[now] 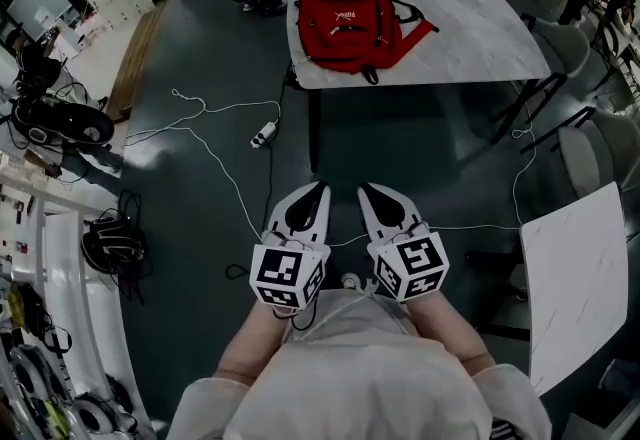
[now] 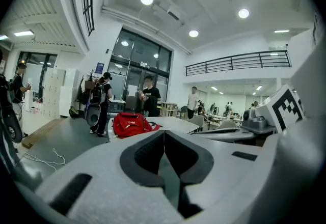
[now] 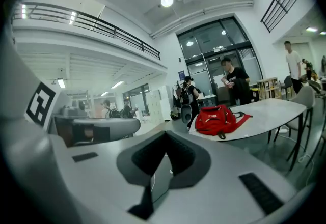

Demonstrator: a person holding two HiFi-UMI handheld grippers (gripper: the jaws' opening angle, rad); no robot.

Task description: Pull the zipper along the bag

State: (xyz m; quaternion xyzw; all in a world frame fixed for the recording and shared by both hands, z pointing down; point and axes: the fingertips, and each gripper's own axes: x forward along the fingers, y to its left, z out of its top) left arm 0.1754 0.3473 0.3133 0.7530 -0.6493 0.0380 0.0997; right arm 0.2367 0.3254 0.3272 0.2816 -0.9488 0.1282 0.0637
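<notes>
Bag (image 1: 345, 23), bright red, lies toward the left end of a pale counter (image 1: 480, 28) at the top of the head view, well apart from the person who is to work its zipper. Its straps trail toward the counter's middle, and the zipper itself is too small to make out from here. The left tongs (image 1: 318, 190) and the right tongs (image 1: 368, 192) sit side by side at lower centre, held close to the person's chest and aimed up the frame at the bag. Each has its jaws pressed together with nothing between them, which looks like a carrying posture suited to walking up rather than to gripping. Both gripper views agree: the bag shows small and distant beyond the closed tips, left of centre in the left gripper view and right of centre in the right gripper view. Dark floor separates the person from the counter, and a white cable (image 1: 215, 163) loops across it near a power strip (image 1: 263, 135), likely something to step round on the approach. By count the head view holds one bag, two tongs, one power strip and two pale counters, the second counter (image 1: 575, 278) at the lower right edge. Pulling has not begun; the next move would seem to be closing the gap to the bag's counter.
</notes>
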